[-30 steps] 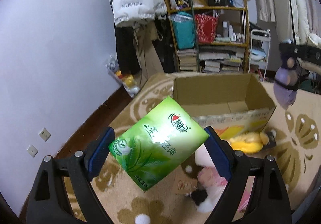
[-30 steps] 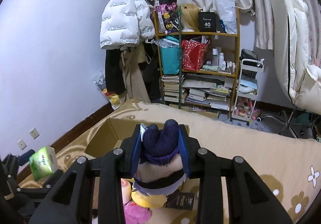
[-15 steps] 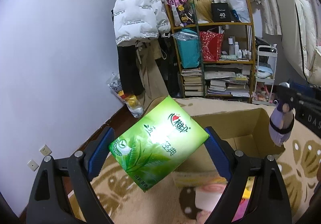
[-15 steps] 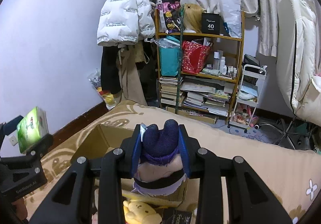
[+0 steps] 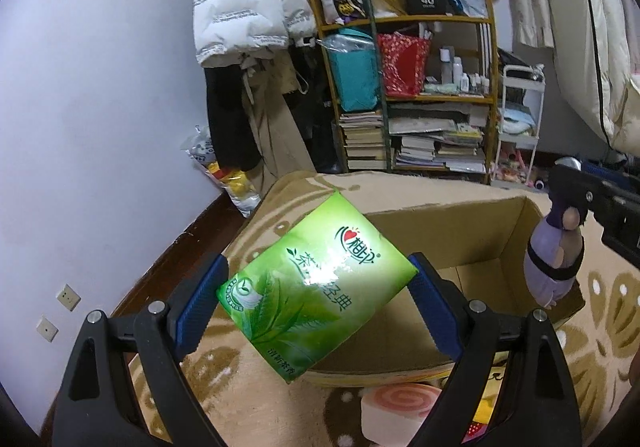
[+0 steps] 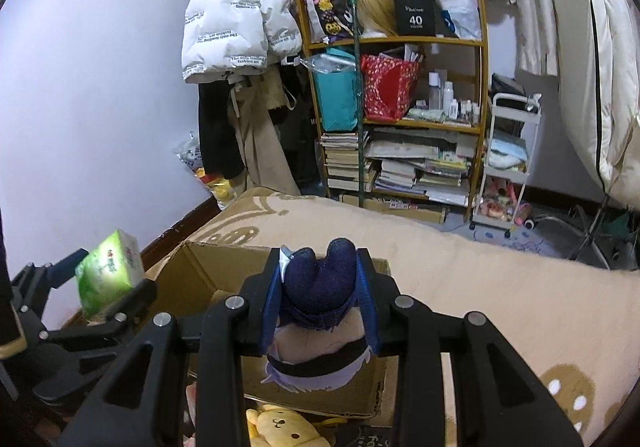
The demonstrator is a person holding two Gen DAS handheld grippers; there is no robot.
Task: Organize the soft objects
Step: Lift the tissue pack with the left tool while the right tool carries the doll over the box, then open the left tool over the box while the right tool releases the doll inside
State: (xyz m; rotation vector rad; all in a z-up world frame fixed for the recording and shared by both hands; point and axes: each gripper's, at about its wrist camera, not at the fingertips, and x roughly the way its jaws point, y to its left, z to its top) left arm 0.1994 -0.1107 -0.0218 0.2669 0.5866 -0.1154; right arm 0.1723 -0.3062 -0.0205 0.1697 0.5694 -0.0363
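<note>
Above the open brown cardboard box, a green glossy tissue pack is clamped (tilted) by the left gripper. A purple-and-navy plush doll is gripped by the right gripper, hanging over the box's near wall.

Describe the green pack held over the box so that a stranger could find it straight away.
Start at the open cardboard box on the beige patterned rug. At its near left corner, the left gripper pinches a green tissue pack tilted on one corner between blue pads. It is the only glossy, bright green, leaf-printed thing there; the plush doll in the right gripper is purple and fuzzy.
</note>
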